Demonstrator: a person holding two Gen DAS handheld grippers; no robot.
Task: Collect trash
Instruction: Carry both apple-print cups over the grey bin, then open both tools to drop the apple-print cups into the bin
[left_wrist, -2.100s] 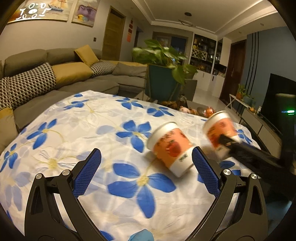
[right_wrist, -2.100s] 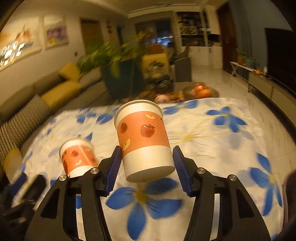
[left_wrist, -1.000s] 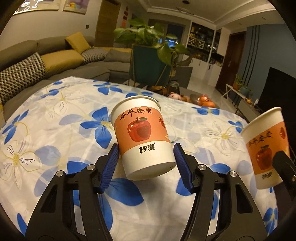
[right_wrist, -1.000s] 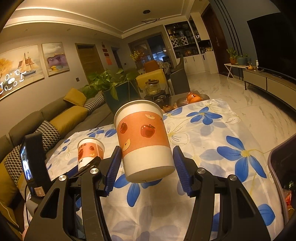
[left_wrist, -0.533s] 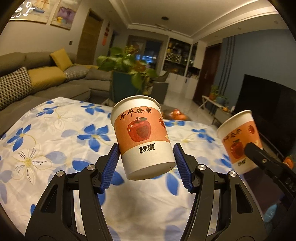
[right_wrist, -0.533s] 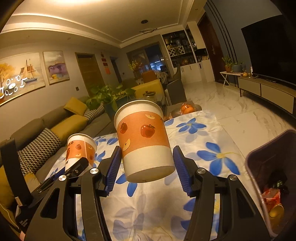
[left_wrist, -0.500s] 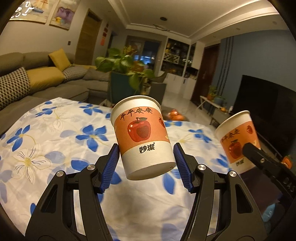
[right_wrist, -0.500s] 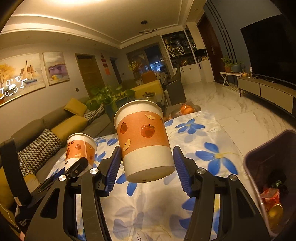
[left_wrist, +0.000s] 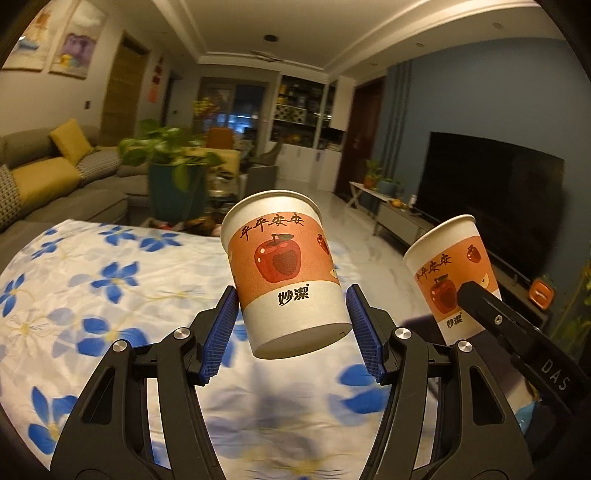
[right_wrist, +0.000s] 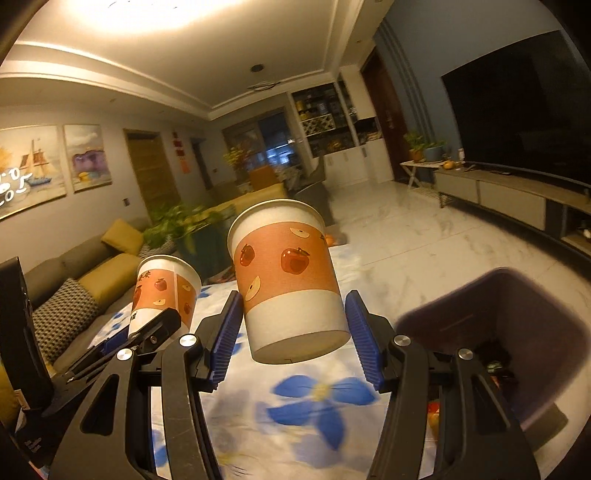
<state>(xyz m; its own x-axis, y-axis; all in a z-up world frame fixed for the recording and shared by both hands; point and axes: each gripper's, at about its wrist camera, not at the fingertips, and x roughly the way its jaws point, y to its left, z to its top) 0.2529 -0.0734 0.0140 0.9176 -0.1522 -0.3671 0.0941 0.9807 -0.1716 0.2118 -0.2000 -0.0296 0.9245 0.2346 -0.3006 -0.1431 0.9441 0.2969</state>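
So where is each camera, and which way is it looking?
Left wrist: rides the left gripper, looking along its jaws, shut on a paper cup above the flowered cloth.
Right wrist: rides the right gripper, jaws shut on the other cup, facing the bin.
Shared: each view shows the other gripper and its cup; no hands show.

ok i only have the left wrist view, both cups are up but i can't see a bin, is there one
observer: Yes. The right wrist view shows a dark purple bin past the table edge, to the right of the right gripper.
operator: is it empty
observer: No, some trash lies at its bottom; what it is I cannot tell.
operator: is the right cup over it yet
observer: Not yet. The right cup, held in the jaws, shows above the flowered tablecloth, left of the bin's rim.
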